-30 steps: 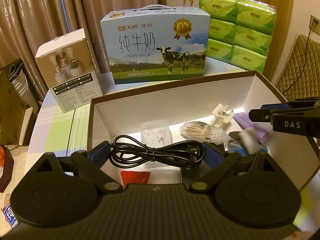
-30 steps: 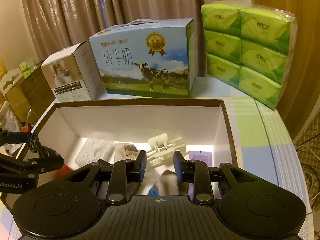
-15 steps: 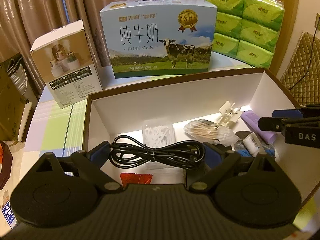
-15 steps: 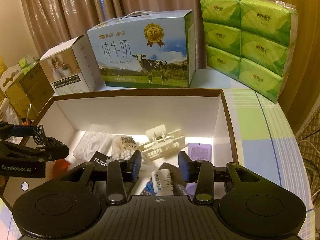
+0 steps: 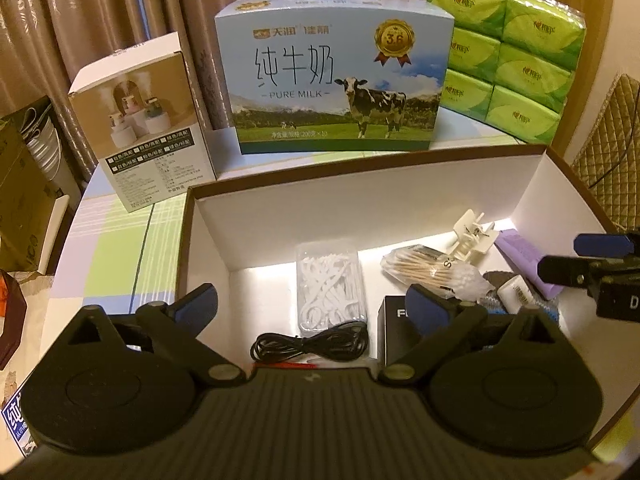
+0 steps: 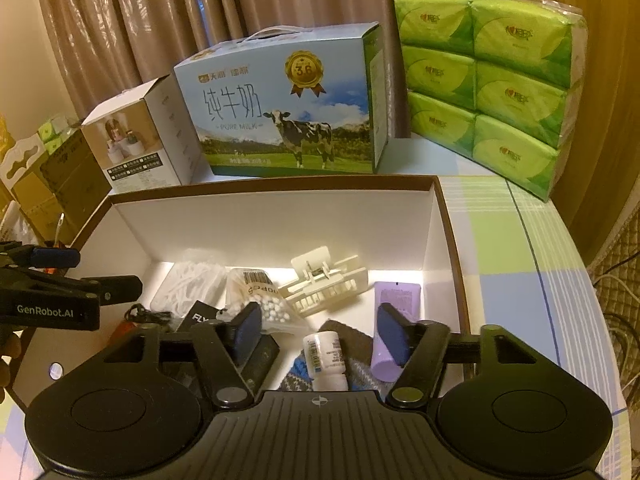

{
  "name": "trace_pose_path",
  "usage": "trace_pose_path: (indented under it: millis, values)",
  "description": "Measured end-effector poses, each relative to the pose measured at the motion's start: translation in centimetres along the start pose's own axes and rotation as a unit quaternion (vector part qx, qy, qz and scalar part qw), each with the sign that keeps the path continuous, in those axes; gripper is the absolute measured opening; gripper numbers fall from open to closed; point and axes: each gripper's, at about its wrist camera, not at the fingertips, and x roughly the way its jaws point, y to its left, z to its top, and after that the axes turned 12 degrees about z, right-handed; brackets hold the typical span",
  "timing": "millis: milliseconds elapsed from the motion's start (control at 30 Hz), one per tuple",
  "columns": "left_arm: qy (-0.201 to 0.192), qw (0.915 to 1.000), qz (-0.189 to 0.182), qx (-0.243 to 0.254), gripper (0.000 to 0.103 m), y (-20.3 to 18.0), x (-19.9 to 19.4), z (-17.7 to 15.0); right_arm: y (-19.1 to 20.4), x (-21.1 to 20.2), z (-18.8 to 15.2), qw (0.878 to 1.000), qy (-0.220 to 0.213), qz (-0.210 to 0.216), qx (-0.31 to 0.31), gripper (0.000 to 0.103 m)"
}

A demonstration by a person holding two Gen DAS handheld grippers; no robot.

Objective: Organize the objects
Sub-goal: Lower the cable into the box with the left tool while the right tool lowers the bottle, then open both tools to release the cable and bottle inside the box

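An open box (image 5: 360,208), white inside with a brown rim, holds the items. My left gripper (image 5: 310,304) is over its near left part, jaws opening wide. The coiled black cable (image 5: 310,344) lies loose on the box floor below them, touched by neither pad. My right gripper (image 6: 320,330) is over the near right part, its jaws also opening. A small white bottle (image 6: 324,356) rests free on a knitted sock (image 6: 352,344) between and below the pads. Each gripper shows at the edge of the other's view: right gripper (image 5: 592,268), left gripper (image 6: 80,280).
The box also holds a floss-pick case (image 5: 330,284), a cotton swab bag (image 5: 432,276), a white plastic rack (image 6: 324,284), a purple tube (image 6: 394,300) and a black carton (image 5: 394,332). Behind stand a milk carton (image 5: 332,80), a humidifier box (image 5: 148,120) and green tissue packs (image 5: 516,52).
The left jaws spread and the black cable dropped from between them to the box floor. The right jaws opened, leaving the white bottle on the sock.
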Motion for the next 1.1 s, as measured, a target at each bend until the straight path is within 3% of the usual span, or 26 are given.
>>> trace_pose_path:
  millis: [100,233,367,1100]
  values:
    - [0.003,1.0,-0.002,-0.004,0.1,0.3,-0.4,0.1,0.1,-0.5,-0.2,1.0,-0.001,0.005,0.0,0.071]
    - [0.004,1.0,0.0,-0.007,0.102,0.8,-1.1,-0.1,0.5,-1.4,-0.6,1.0,-0.008,0.004,0.001,0.088]
    - [0.006,0.9999,-0.002,-0.013,0.102,1.3,-2.1,-0.6,0.7,-2.5,-1.1,1.0,-0.015,0.01,0.003,0.095]
    - [0.004,0.9993,-0.01,-0.036,0.102,1.9,-9.4,-4.1,3.1,-8.0,-4.3,0.999,-0.024,0.038,0.003,0.101]
